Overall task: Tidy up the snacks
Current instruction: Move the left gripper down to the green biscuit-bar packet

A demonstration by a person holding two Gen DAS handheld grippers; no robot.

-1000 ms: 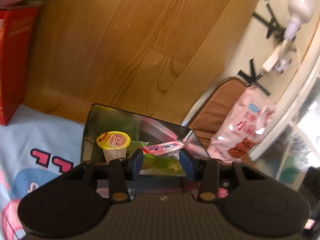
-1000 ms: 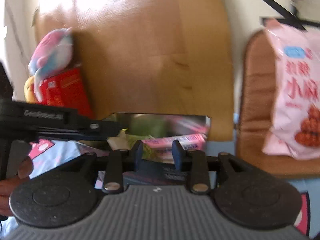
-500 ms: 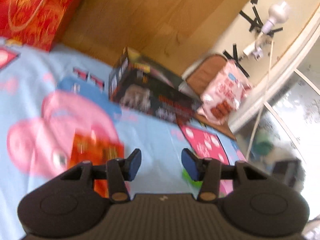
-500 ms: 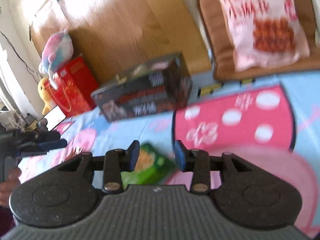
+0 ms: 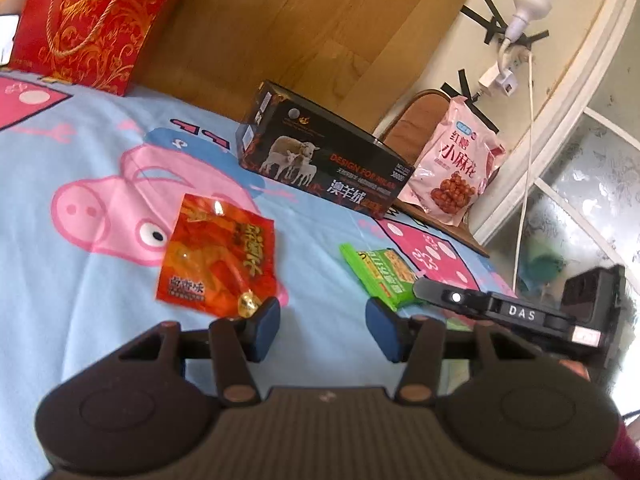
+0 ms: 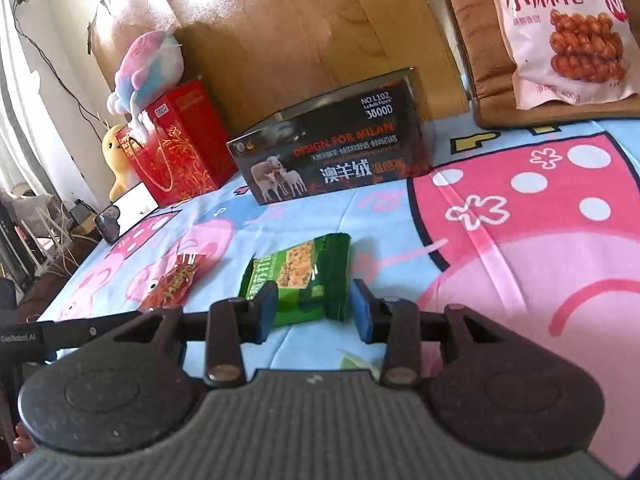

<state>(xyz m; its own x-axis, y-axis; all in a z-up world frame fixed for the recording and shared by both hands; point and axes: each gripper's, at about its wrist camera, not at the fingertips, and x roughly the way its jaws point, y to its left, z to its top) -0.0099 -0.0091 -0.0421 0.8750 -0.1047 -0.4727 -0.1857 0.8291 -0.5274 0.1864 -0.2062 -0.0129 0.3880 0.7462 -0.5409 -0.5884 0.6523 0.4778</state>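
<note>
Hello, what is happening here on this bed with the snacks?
A person holds a two-finger tool in each hand over a cartoon bedsheet. The left tool stands open and empty beside a red snack packet. The right tool is open, its jaws on either side of a green cracker packet but not gripping it. Both jaws have just been opening. A black box waits behind.

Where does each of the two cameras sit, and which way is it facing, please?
Left wrist: on the left gripper, looking forward and down over the bedsheet; its fingers show, open, beside the red snack packet.
Right wrist: on the right gripper, facing likewise; its open fingers flank the green snack packet.
Shared: both packets, the black box, and the pink bag.
</note>
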